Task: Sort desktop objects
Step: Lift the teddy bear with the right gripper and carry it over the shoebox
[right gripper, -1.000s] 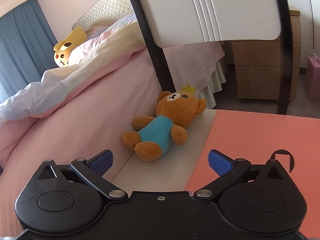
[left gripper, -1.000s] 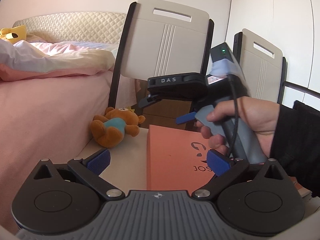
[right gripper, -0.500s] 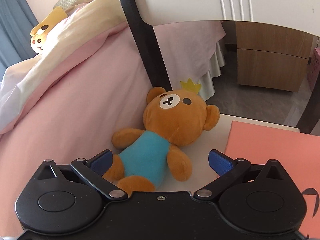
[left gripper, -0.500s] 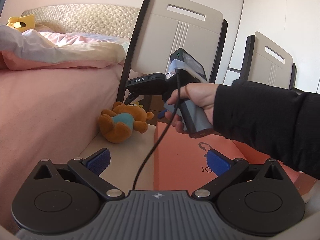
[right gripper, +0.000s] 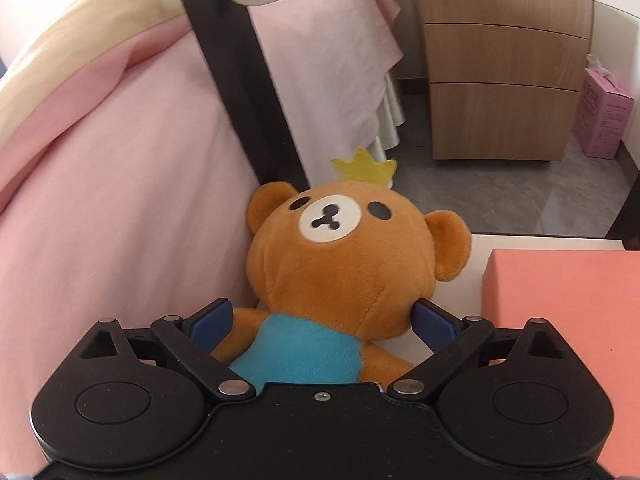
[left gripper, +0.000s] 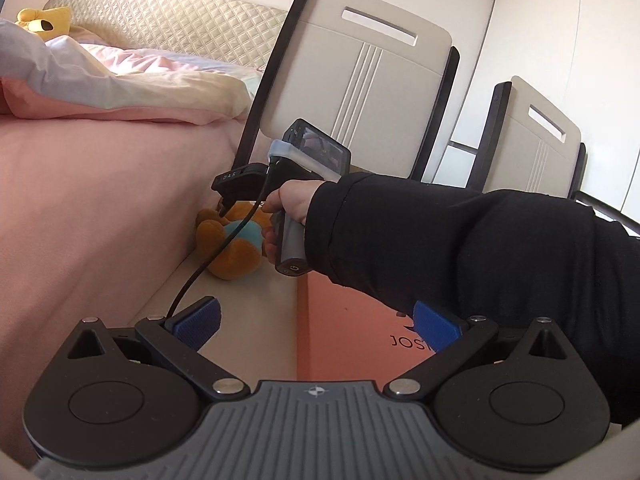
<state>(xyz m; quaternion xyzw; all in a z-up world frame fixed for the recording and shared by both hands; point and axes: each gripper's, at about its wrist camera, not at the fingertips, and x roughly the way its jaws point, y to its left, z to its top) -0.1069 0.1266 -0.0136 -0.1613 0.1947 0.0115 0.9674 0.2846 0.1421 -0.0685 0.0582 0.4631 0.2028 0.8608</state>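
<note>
A brown plush bear (right gripper: 340, 256) with a blue shirt and a yellow crown lies on the white desk (right gripper: 472, 276) at its far left corner. My right gripper (right gripper: 320, 320) is open, its blue pads on either side of the bear's neck and shoulders. In the left wrist view the right gripper (left gripper: 228, 204) hangs over the bear (left gripper: 232, 252), held by a hand in a black sleeve. My left gripper (left gripper: 316, 320) is open and empty, low over the desk near a salmon box (left gripper: 360, 328).
A pink bed (left gripper: 100, 208) runs along the desk's left edge. Two white chairs (left gripper: 356, 92) stand behind the desk. A wooden drawer unit (right gripper: 504, 88) and a pink carton (right gripper: 600, 120) stand on the floor beyond. The salmon box (right gripper: 568, 300) lies right of the bear.
My right gripper has moved forward and down onto the bear, which now sits between its open pads. The left gripper has stayed nearly still.
</note>
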